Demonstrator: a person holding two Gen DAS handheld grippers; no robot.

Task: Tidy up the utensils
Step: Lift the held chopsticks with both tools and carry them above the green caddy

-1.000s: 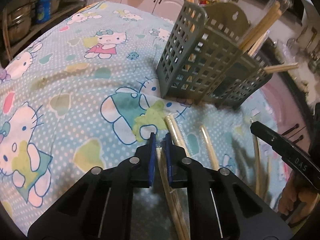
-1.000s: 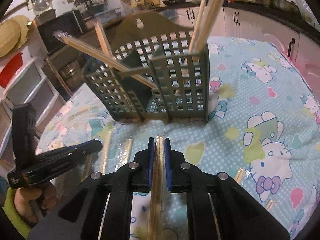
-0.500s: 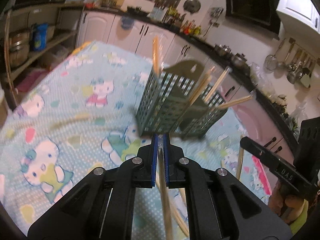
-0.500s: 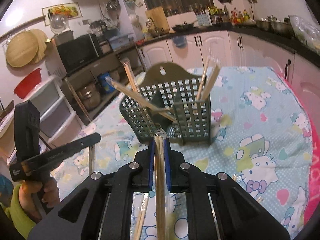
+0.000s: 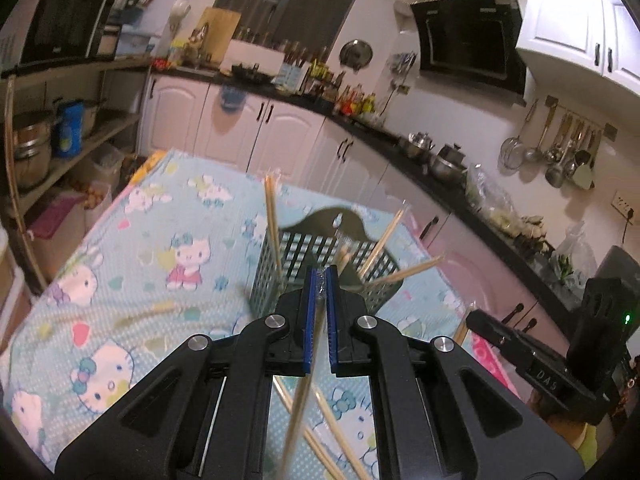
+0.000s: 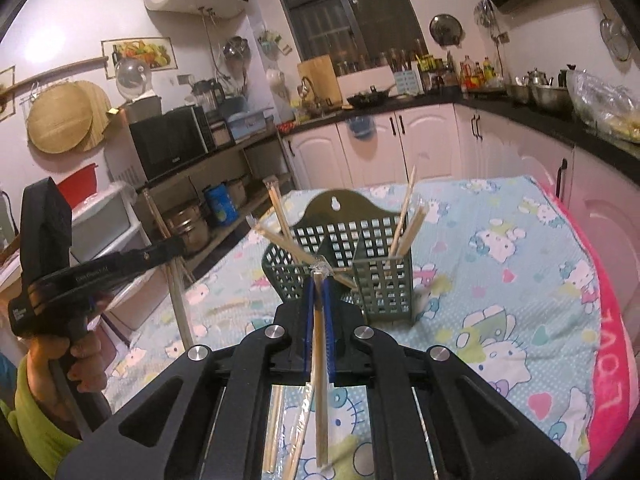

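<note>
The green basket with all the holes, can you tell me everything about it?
The green basket looks like plastic, with grid walls full of square holes and a taller rounded back plate that has a hanging hole. A divider splits it into compartments. It stands upright on the cartoon-cat tablecloth. Several wrapped chopsticks lean out of it at different angles, some left, some right. Neither gripper touches it.

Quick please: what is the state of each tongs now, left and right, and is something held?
Left tongs: closed on a wrapped pair of chopsticks.
Right tongs: closed on another wrapped pair of chopsticks.
</note>
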